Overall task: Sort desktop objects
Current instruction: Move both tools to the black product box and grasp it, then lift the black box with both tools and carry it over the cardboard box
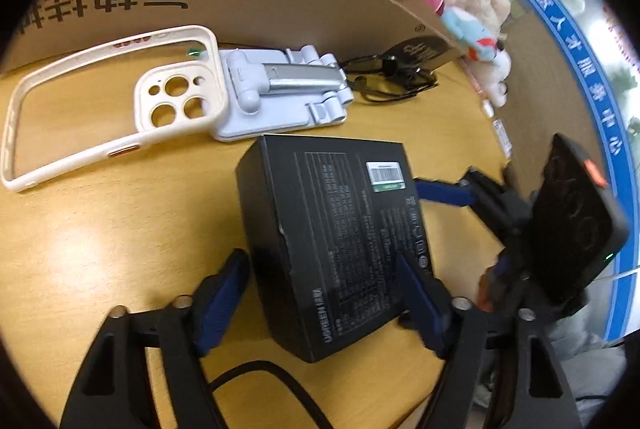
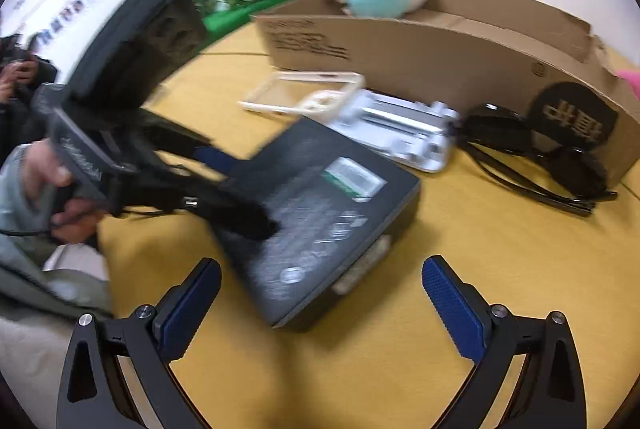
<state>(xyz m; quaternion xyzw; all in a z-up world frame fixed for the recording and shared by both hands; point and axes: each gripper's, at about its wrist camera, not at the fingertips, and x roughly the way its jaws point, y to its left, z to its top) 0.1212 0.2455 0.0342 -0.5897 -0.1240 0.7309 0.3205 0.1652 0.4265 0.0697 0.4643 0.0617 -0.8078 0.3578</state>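
Now I have the left tool [image 1: 324,293] straddling the black box [image 1: 332,241] on the worktop [image 1: 120,229], jaws apart, not gripping, so it can clamp the sides. Right tool [image 2: 320,305] hovers released just short of the box, ready to steady it.

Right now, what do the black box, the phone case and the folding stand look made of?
Black box: matte printed cardboard, judging by sharp folded edges and a stuck-on barcode label. Phone case: cream rim, probably soft plastic or silicone, with a clear back showing the table. Folding stand: glossy white plastic; its silvery arm may be metal.
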